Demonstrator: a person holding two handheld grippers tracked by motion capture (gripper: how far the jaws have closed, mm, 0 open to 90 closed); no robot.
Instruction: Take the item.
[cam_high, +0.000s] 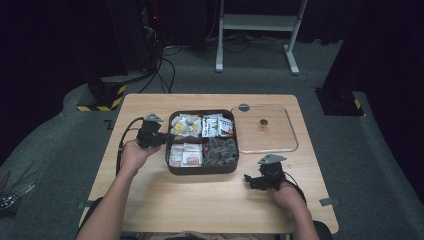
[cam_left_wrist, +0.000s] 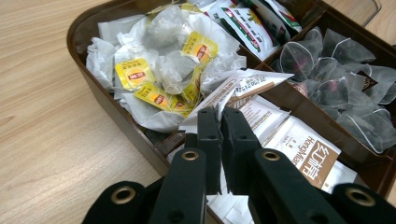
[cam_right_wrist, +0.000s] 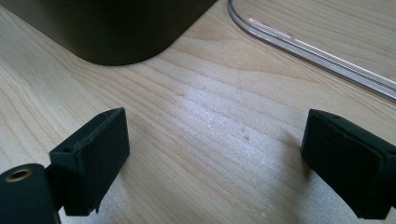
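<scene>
Left gripper (cam_left_wrist: 221, 122), jaws pinched on a white sachet (cam_left_wrist: 236, 88), lifts it from the box (cam_high: 170, 167); right gripper (cam_right_wrist: 215, 163), jaws wide and empty, rests clear near the lid (cam_right_wrist: 317, 49).

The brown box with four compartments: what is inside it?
The brown box holds yellow-tagged tea bags, printed sachets, mesh pyramid bags and white packets. Whatever lies beneath these piles is covered.

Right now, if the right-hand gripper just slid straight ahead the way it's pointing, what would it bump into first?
Probably the brown box: the right gripper stands open over bare table, facing the box's rounded corner. Depth is hard to judge, and the clear lid lies off to one side.
</scene>
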